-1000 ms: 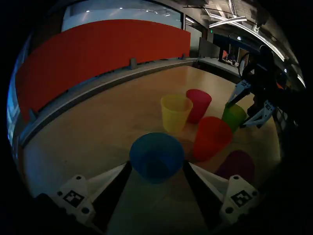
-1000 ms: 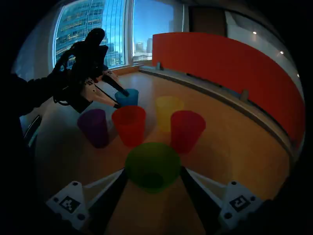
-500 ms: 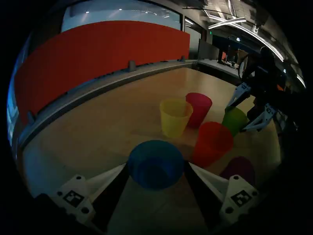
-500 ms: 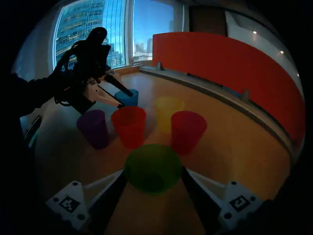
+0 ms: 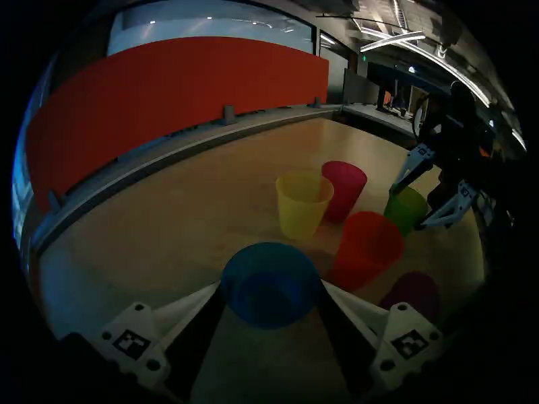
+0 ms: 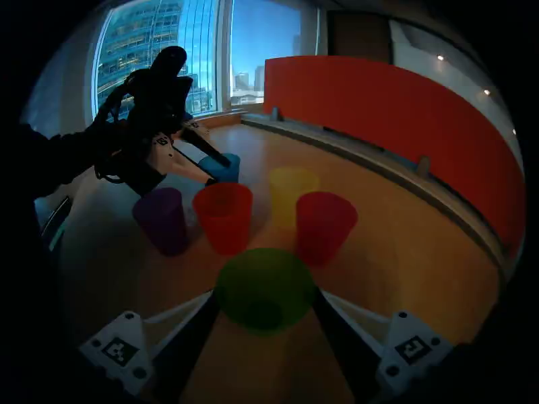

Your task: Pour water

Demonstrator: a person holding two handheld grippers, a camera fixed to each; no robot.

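My left claw pinches the upright blue cup just to one side of the orange cup on the table, my right claw pinches the upright green cup on that orange cup's opposite side, so I judge either pour must tip inward toward it.

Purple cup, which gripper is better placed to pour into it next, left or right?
Left, probably. The left gripper, shut on the blue cup, is close beside the purple cup; the right gripper, holding the green cup, sits farther off, nearer the orange cup.
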